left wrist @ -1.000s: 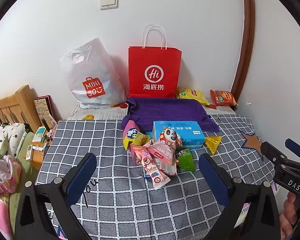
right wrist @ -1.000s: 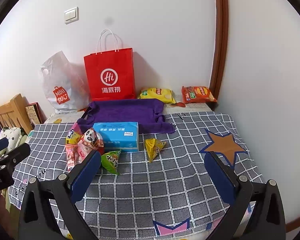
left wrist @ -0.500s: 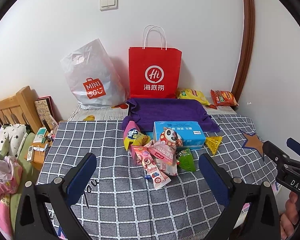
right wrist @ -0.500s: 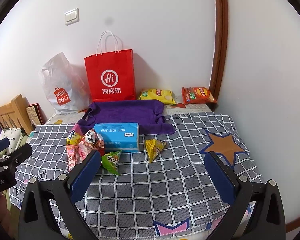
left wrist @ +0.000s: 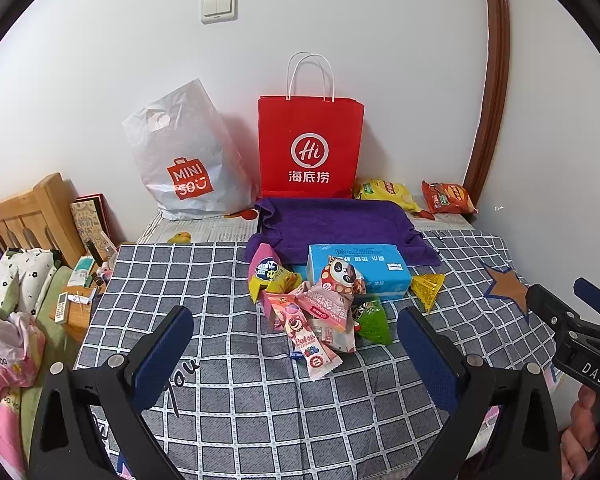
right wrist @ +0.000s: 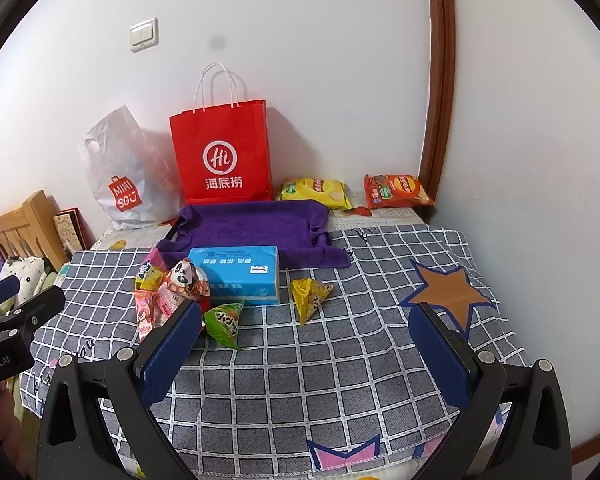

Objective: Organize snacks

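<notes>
Red paper bag (left wrist: 311, 146) and white plastic bag (left wrist: 184, 160) against wall, beside purple towel (left wrist: 336, 224).

Checked cloth (left wrist: 204, 280) spread over the table, brown star (right wrist: 446, 294) printed near the right edge. Newspaper (left wrist: 196, 232) showing along the back, by the wall. On the newspaper: white bag (left wrist: 184, 156), red bag (left wrist: 310, 148), yellow chips (right wrist: 314, 191), red chips (right wrist: 398, 191). Purple towel (left wrist: 336, 226) lying across newspaper and cloth. Blue tissue pack (right wrist: 240, 276) on the towel's front edge. On the cloth just in front: pile of pink packets (left wrist: 312, 312) left of centre, green pouch (right wrist: 224, 320) beside it, yellow pouch (right wrist: 310, 298) slightly apart to the right.
</notes>
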